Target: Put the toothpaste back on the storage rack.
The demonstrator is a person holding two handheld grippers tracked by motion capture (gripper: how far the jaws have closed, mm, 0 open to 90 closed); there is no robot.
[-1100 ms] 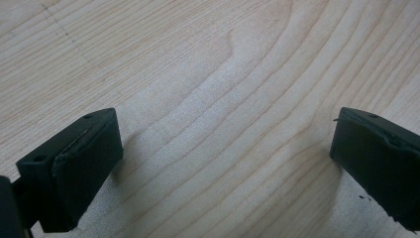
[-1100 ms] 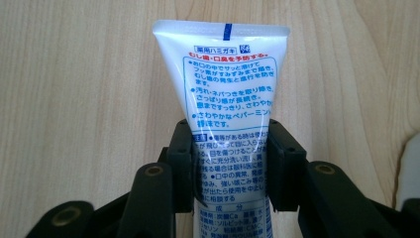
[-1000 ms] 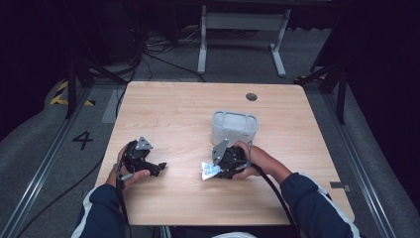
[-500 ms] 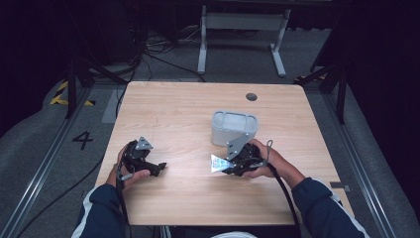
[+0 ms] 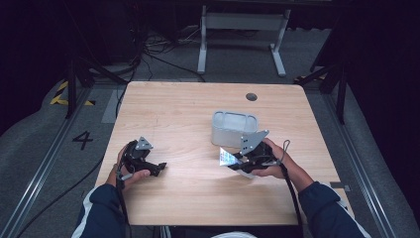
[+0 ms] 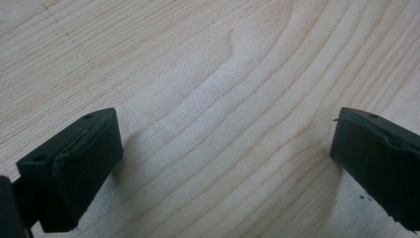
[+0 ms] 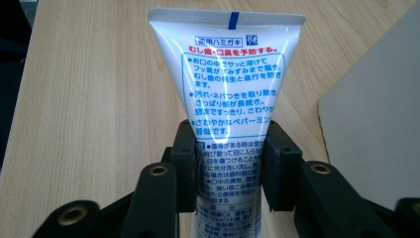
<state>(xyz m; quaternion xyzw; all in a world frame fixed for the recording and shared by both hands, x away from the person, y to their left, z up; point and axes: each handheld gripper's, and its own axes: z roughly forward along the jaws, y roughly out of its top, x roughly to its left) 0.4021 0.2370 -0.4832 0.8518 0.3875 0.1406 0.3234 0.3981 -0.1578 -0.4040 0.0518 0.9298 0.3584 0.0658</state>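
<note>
From the high view, my right gripper (image 5: 233, 161) holds a toothpaste tube (image 5: 227, 157) above the wooden desk (image 5: 188, 119), just in front of a grey container (image 5: 234, 127). My left gripper (image 5: 151, 166) rests on the desk well apart from them, toward the left edge.

In the left gripper view, my two black fingers (image 6: 74, 168) stand wide apart, released, with bare wood grain between them.

In the right gripper view, my fingers (image 7: 185, 163) are clenched on the lower part of the white toothpaste tube (image 7: 228, 74), one pad pressing each side. Its flat crimped end points away from me, blue and red Japanese print facing up. The pale container wall (image 7: 371, 134) sits at the right.
</note>
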